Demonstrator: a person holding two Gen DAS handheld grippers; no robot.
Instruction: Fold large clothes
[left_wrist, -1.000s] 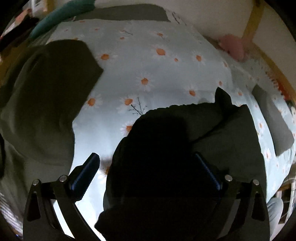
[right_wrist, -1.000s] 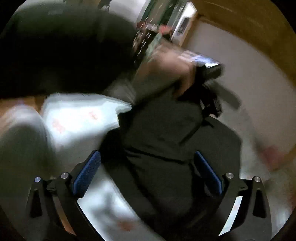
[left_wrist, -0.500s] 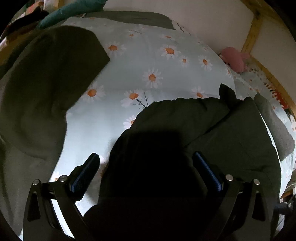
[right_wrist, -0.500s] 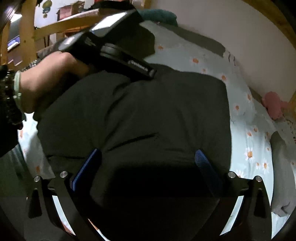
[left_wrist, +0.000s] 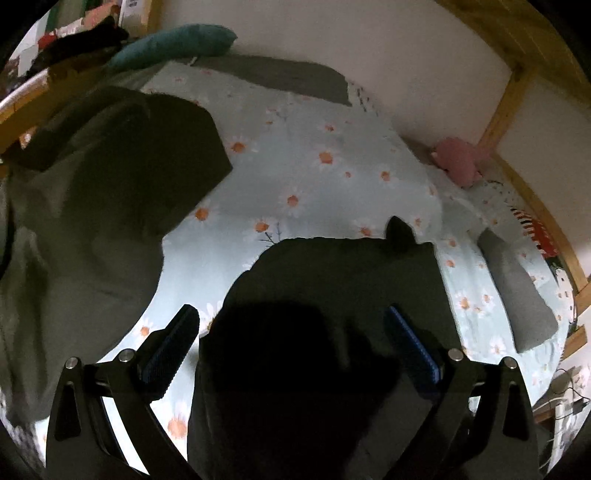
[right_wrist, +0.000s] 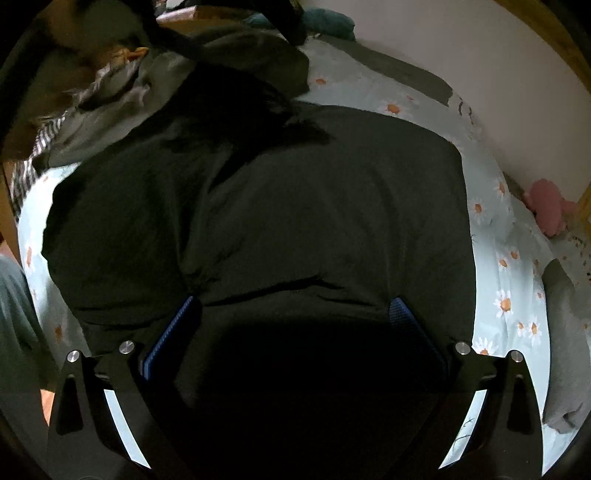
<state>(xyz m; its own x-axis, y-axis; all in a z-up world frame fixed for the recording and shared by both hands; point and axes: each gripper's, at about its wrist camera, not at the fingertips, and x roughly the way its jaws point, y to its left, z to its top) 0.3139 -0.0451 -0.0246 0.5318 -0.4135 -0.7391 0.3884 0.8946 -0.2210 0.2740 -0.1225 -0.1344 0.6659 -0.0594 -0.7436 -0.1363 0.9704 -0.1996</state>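
A large dark green garment (right_wrist: 295, 221) lies folded on a daisy-print bed sheet (left_wrist: 314, 177). In the left wrist view the same garment (left_wrist: 351, 280) fills the lower middle, and another olive garment part (left_wrist: 92, 206) lies spread at the left. My left gripper (left_wrist: 291, 332) is open just above the dark cloth, holding nothing. My right gripper (right_wrist: 295, 321) is open over the garment's near edge, holding nothing. The cloth between both pairs of fingers is in deep shadow.
A pink plush toy (left_wrist: 458, 162) sits by the wooden bed frame (left_wrist: 506, 107) at the wall. A grey cloth (left_wrist: 517, 291) lies at the right, a teal pillow (left_wrist: 173, 40) at the head. Crumpled clothes (right_wrist: 110, 85) pile up at the far left.
The right gripper has swung from the person's hand and the other gripper to face the folded garment from above. The left gripper has pulled back slightly; the bed head has come into view.
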